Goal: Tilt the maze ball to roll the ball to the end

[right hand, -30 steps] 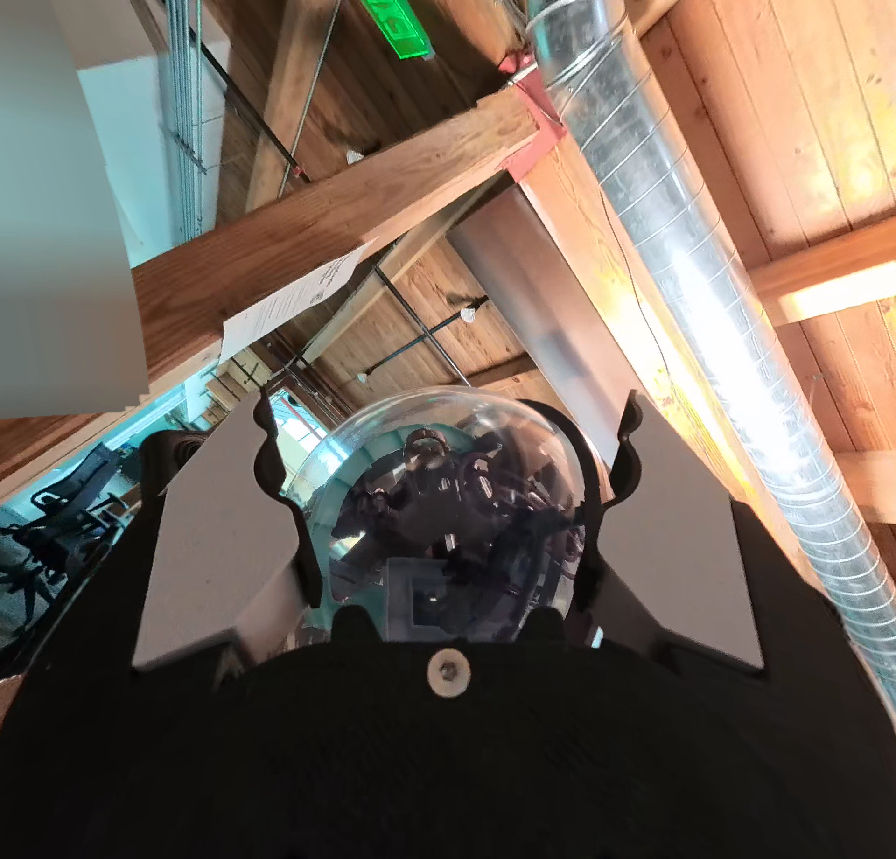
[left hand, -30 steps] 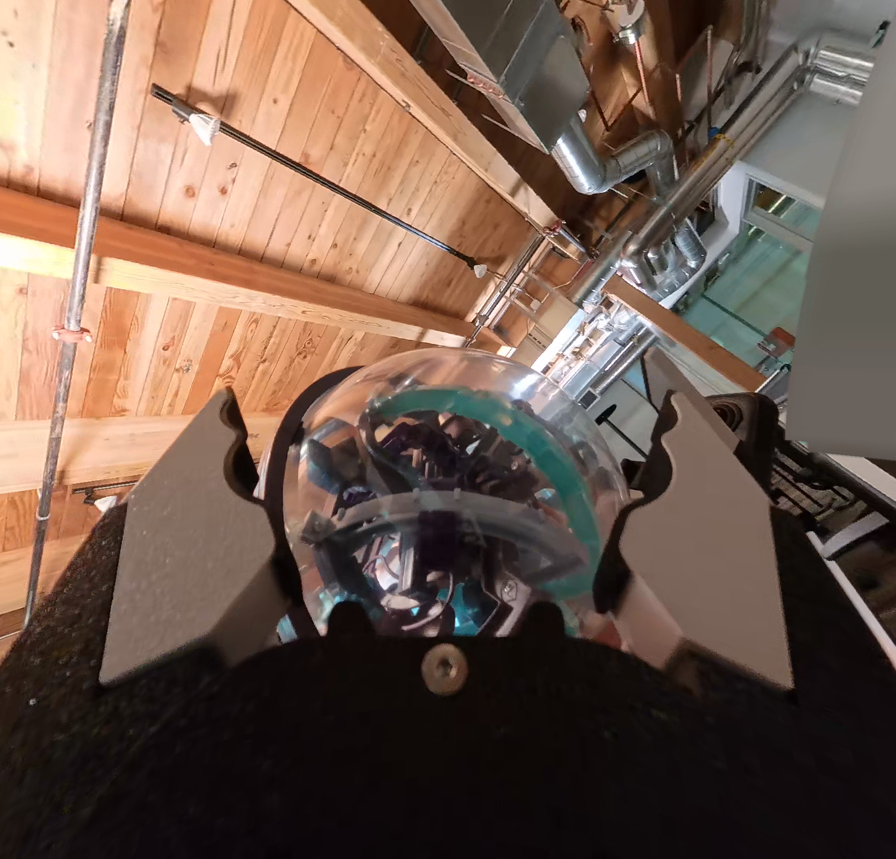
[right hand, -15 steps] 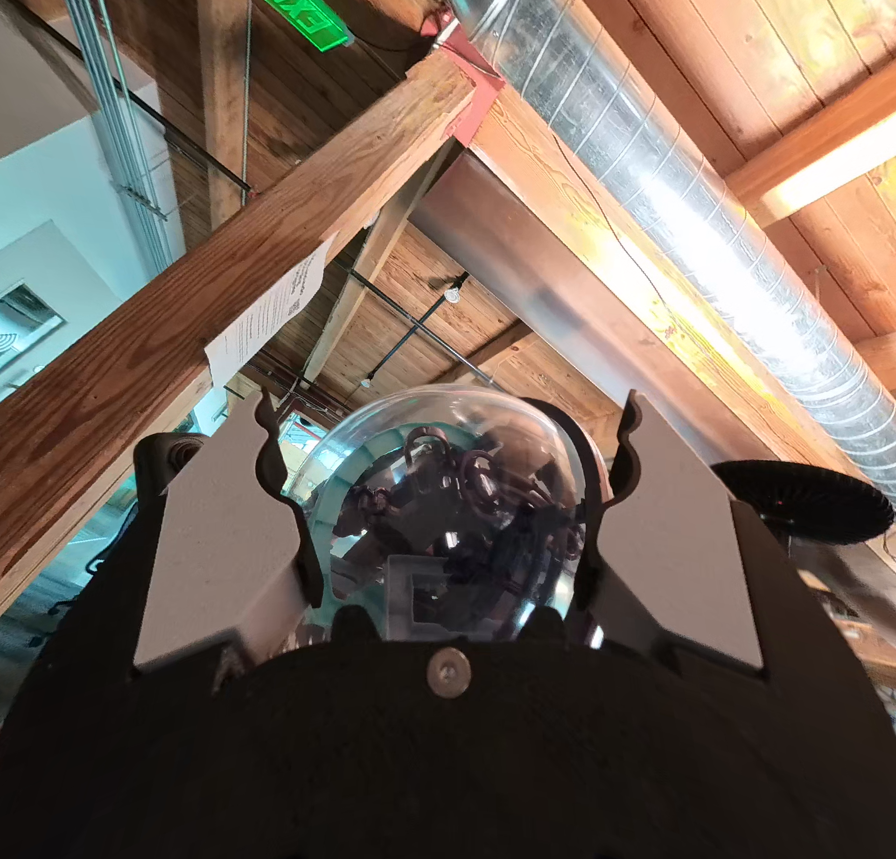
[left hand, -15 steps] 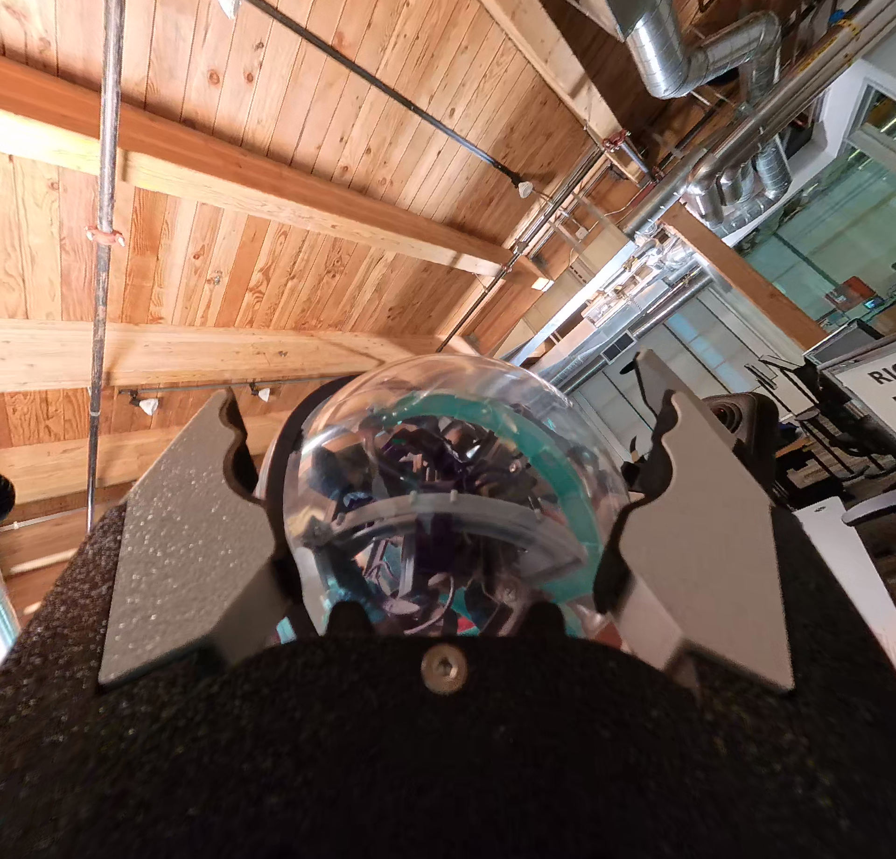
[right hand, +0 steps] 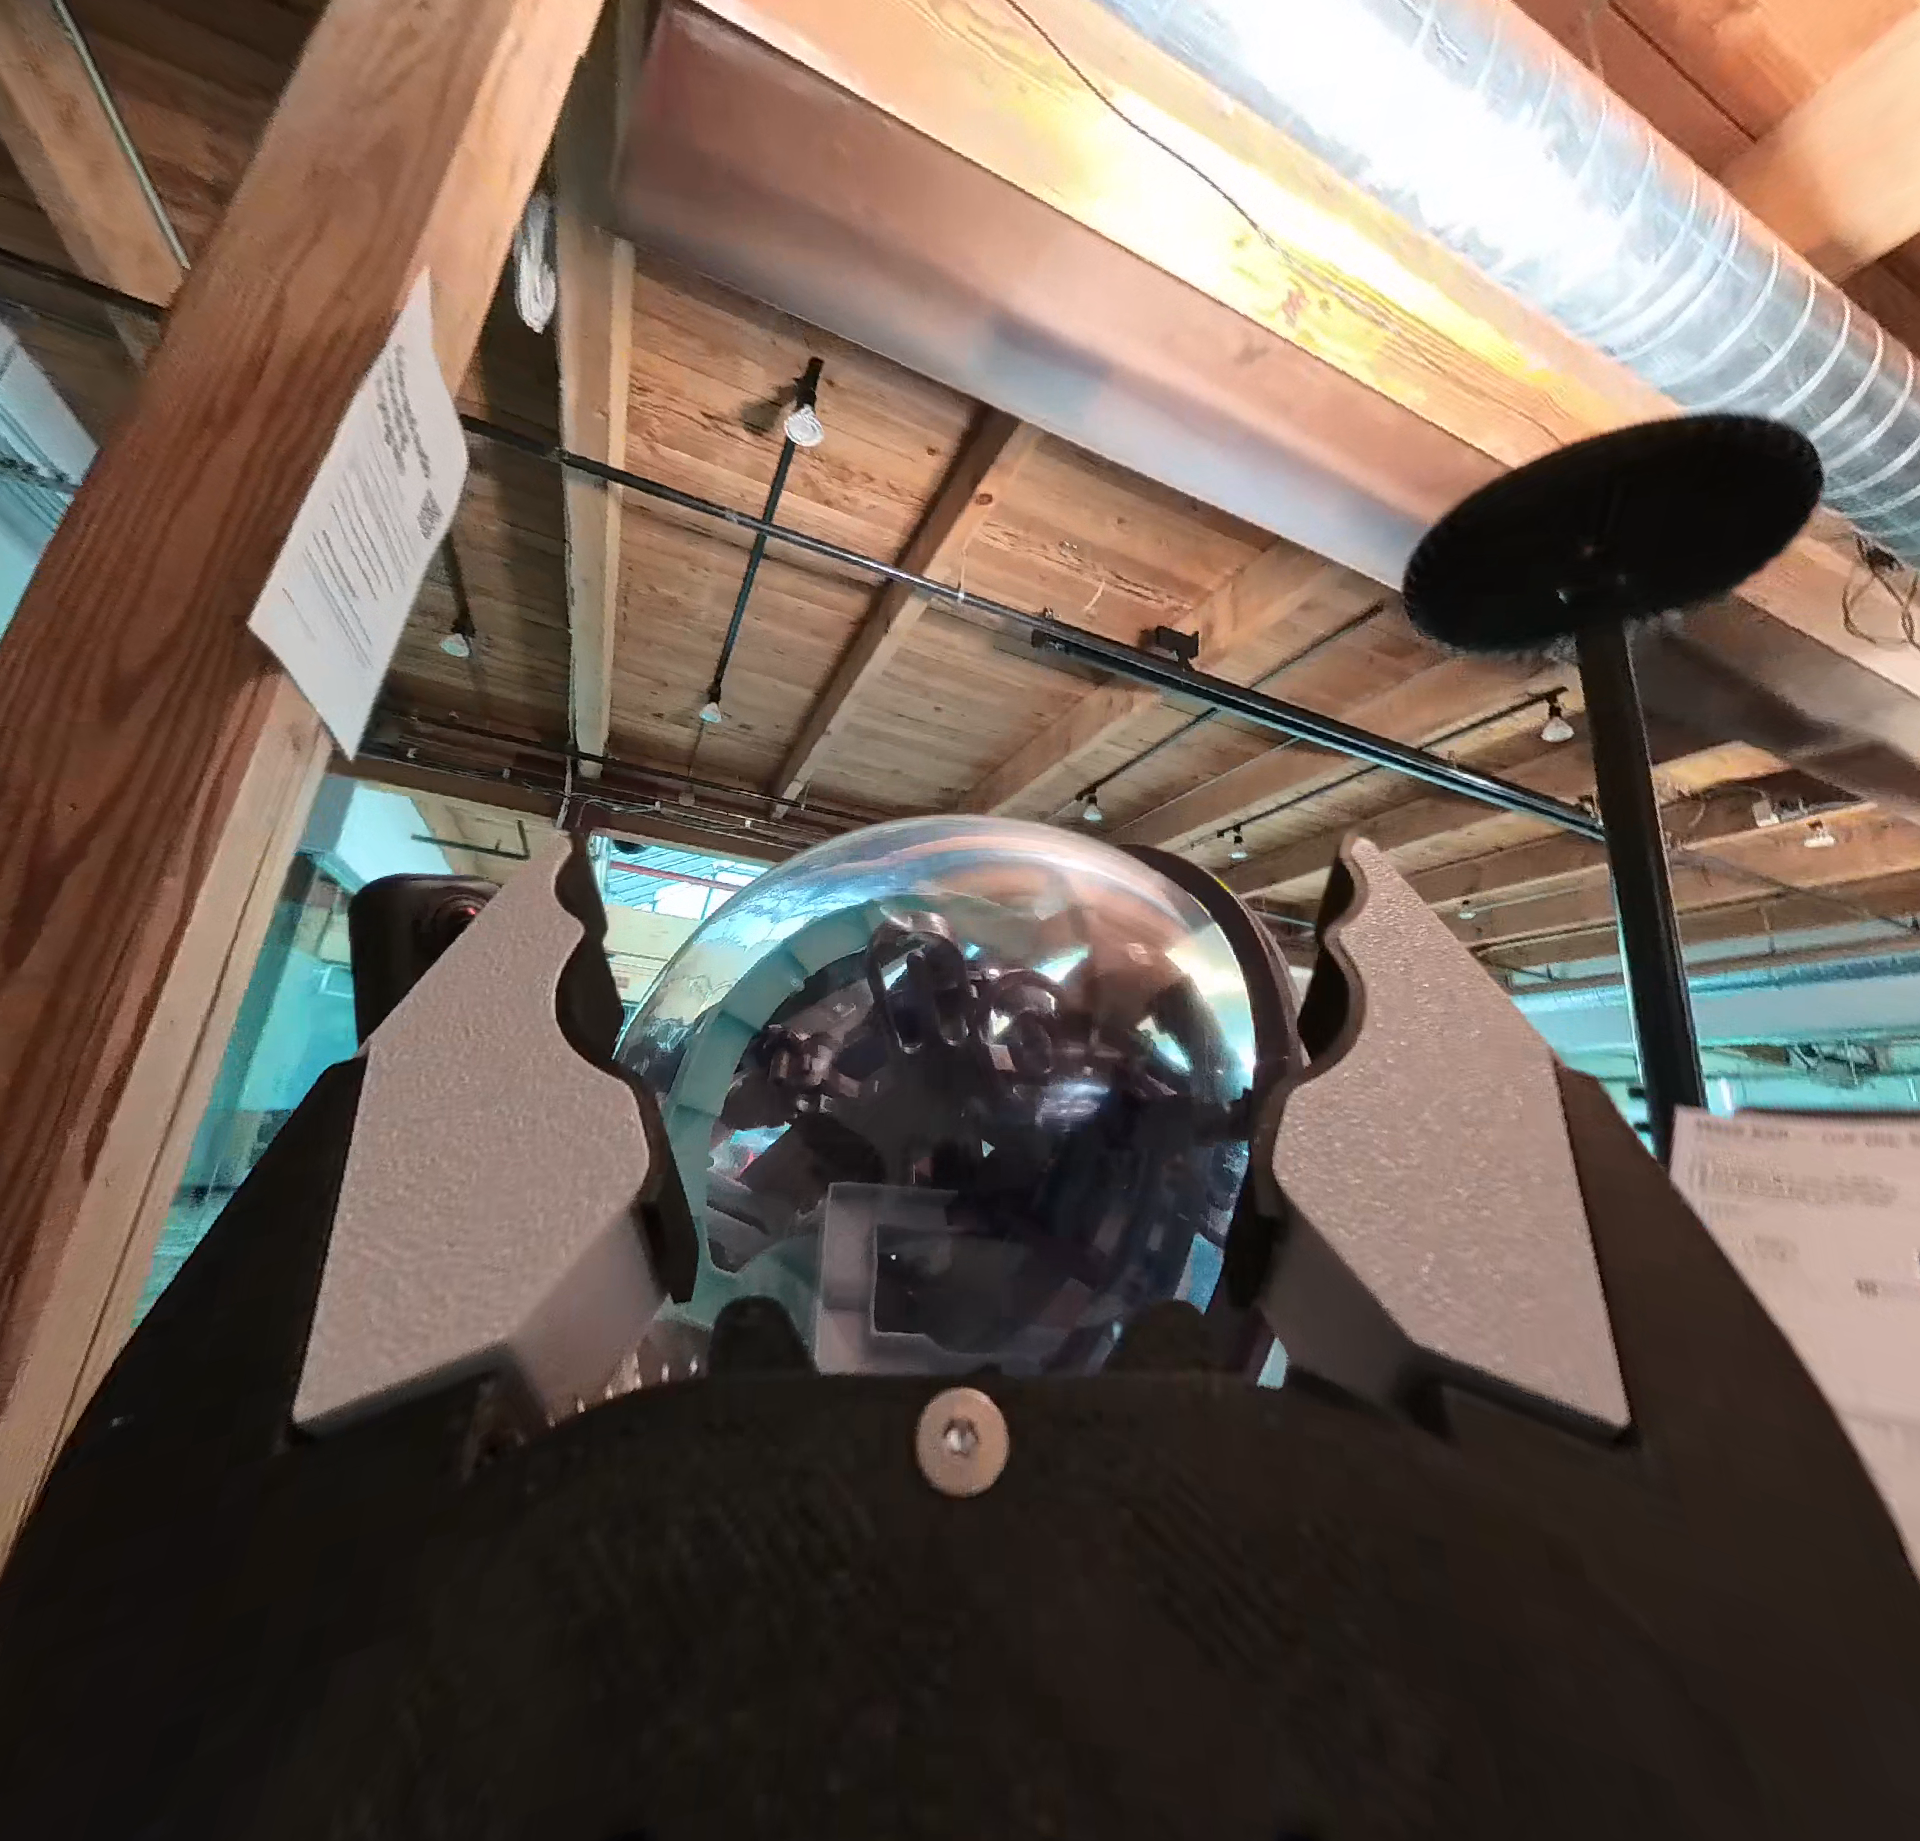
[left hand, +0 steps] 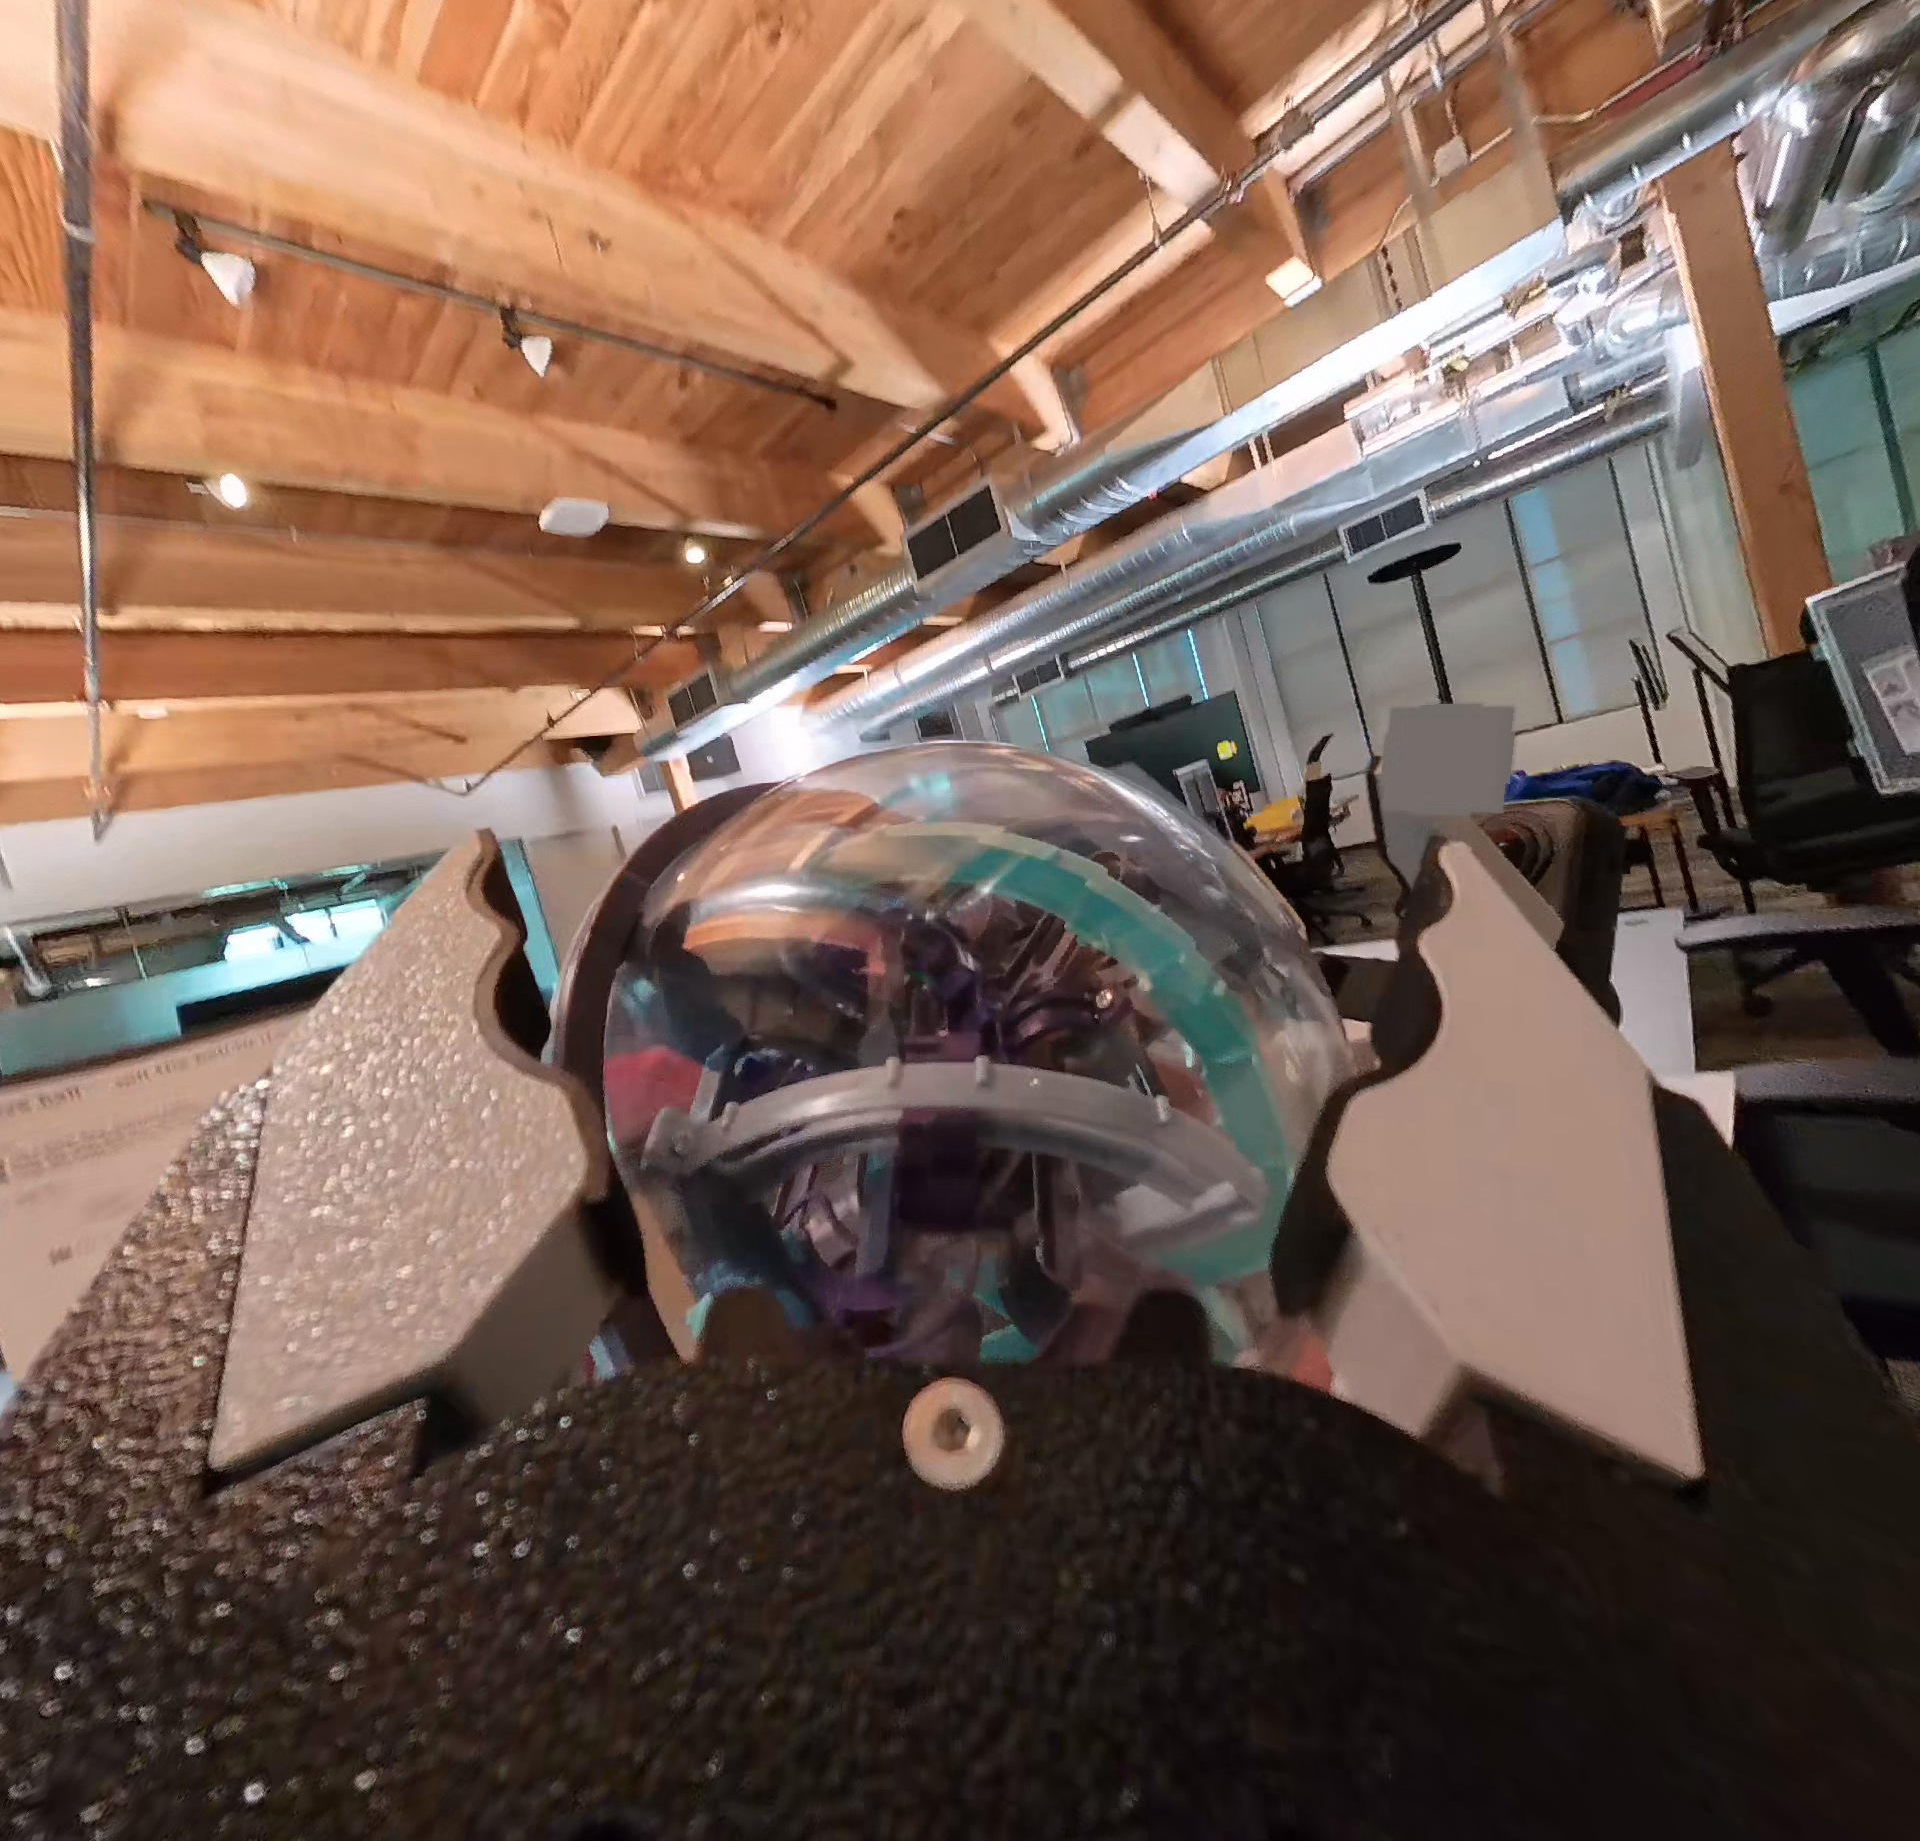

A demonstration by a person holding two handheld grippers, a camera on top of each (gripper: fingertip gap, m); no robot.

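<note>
Both grippers have tipped downward: office chairs (left hand: 1808, 783) now show beyond the left gripper (left hand: 961, 970), whose fingers pinch the maze ball (left hand: 966, 1043); the right gripper (right hand: 956, 981) clamps it likewise.

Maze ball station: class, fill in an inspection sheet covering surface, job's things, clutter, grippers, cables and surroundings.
Surface: nothing seen; both views point upward.
Job's things: clear maze ball with teal and grey tracks, held in the air; small inner ball cannot be made out.
Clutter: nothing seen.
Grippers: left gripper and right gripper each closed on the maze ball's sides.
Cables: thin wire along a ceiling beam.
Surroundings: wooden ceiling, silver duct, office chairs, black floor lamp.
</note>
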